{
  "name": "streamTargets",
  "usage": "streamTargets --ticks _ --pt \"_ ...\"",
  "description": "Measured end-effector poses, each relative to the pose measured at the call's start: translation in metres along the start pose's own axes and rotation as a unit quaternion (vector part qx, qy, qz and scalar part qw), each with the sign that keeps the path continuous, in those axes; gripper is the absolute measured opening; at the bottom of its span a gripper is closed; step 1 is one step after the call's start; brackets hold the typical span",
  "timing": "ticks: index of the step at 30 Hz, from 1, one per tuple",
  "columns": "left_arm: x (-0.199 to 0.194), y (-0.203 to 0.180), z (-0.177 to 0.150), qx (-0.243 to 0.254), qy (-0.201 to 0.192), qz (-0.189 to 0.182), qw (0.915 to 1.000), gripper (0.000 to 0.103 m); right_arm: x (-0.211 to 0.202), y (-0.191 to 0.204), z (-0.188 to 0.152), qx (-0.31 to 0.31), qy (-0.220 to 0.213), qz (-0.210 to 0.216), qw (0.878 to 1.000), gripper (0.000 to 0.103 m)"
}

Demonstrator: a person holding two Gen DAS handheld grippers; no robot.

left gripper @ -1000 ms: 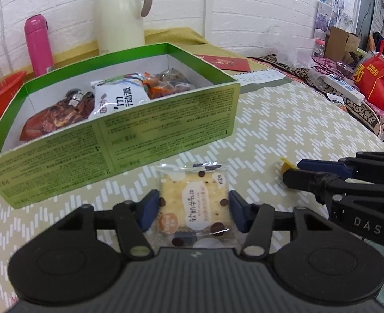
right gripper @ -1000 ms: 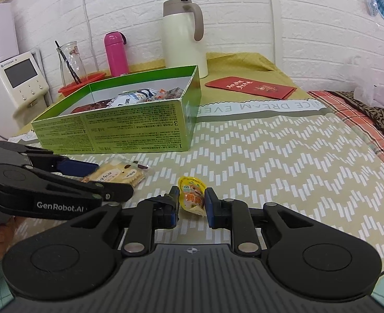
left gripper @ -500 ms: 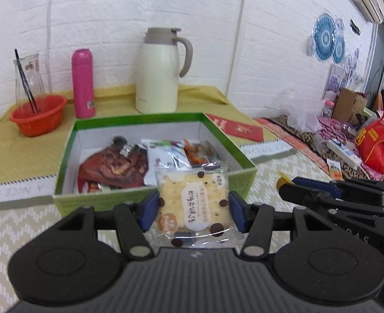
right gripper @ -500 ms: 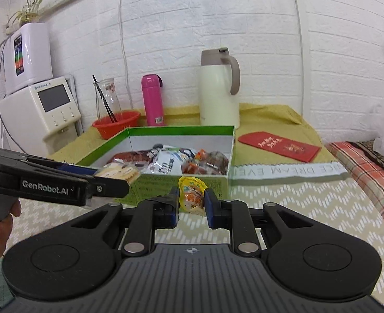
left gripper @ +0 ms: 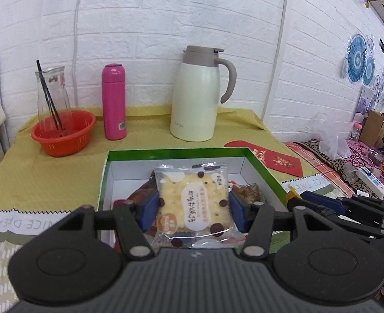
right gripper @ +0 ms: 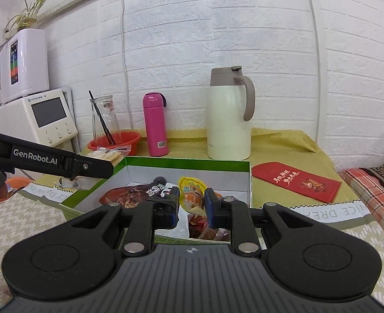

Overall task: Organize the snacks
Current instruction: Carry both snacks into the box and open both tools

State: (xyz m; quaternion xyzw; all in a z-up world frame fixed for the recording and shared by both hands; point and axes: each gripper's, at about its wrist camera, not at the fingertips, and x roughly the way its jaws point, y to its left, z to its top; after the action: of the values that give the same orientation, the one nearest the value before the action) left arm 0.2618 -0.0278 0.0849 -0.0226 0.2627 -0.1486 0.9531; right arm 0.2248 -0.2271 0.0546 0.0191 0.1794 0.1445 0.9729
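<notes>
Blue-padded left gripper (left gripper: 193, 214) we clamp on the clear-wrapped cracker packet (left gripper: 192, 203); right gripper (right gripper: 192, 206) pinches the yellow snack pouch (right gripper: 192, 195) above the green-rimmed cardboard box (right gripper: 186, 162).

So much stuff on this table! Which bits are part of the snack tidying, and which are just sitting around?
Part of the job:
cracker packet in left gripper
yellow snack pouch in right gripper
green box holding snacks

Just sitting around:
cream jug
pink flask
orange basket
red envelope
</notes>
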Motion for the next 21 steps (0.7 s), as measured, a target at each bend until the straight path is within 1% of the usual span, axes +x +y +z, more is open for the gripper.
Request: streamTargets --ticks 6,10,11,12,13,14,15,16,19,21 --pt "0.032 0.014 -0.008 -0.008 0.028 0.002 0.9996 0.056 0.029 -0.003 -0.009 0.009 0.019 0.002 1.0 0.037" --pt "0.046 0.019 -0.012 -0.009 0.04 -0.006 0.9991 0.057 0.044 -0.002 -0.015 0.007 0.024 -0.003 1.0 0.037" --pt "0.046 0.019 -0.014 -0.007 0.039 -0.007 0.9992 0.06 0.046 -0.002 -0.017 0.006 0.022 -0.006 1.0 0.041" --pt "0.046 0.019 -0.016 -0.005 0.032 -0.008 0.9994 0.076 0.046 -0.001 -0.019 0.004 0.018 -0.008 1.0 0.047" --pt "0.043 0.019 -0.018 -0.004 0.018 -0.007 0.9998 0.087 0.046 0.0 -0.021 -0.001 0.015 -0.009 1.0 0.066" --pt "0.039 0.018 -0.019 -0.005 -0.003 -0.002 1.0 0.096 0.045 0.001 -0.022 -0.005 0.009 -0.013 1.0 0.092" --pt "0.034 0.017 -0.02 -0.008 -0.021 0.006 0.9997 0.103 0.043 0.002 -0.024 -0.008 0.002 -0.017 1.0 0.102" --pt "0.03 0.017 -0.02 -0.011 -0.034 0.008 0.9993 0.103 0.041 0.002 -0.025 -0.012 -0.006 -0.022 1.0 0.103" --pt "0.024 0.016 -0.018 -0.023 -0.027 0.009 0.9993 0.103 0.038 0.003 -0.025 -0.012 -0.005 -0.025 1.0 0.103" --pt "0.018 0.014 -0.017 -0.024 -0.03 0.015 0.9991 0.103 0.036 0.003 -0.024 -0.004 -0.001 -0.021 1.0 0.103"
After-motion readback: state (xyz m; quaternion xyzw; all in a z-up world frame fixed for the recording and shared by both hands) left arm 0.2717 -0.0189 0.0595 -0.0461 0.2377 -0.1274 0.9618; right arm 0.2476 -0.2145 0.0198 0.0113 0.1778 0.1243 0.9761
